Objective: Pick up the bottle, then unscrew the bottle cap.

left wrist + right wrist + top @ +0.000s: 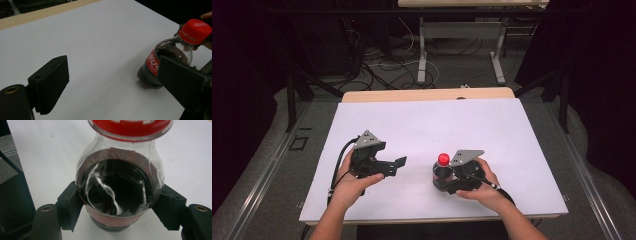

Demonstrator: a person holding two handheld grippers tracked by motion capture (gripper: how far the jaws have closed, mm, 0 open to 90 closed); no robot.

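Dark cola in a small clear red-capped bottle (117, 192) sits clamped by the right gripper (443, 181) at lower centre, while the left gripper (398, 165) gapes empty, likely reaching next for the cap.

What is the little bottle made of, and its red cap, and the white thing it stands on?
The bottle looks like clear, glossy plastic: you see the dark drink through it and light glints on its wall. The cap seems hard red plastic, smooth with a faint sheen. The white sheet looks matte, maybe paper or board; it gives no shine. The right gripper clamps the bottle.
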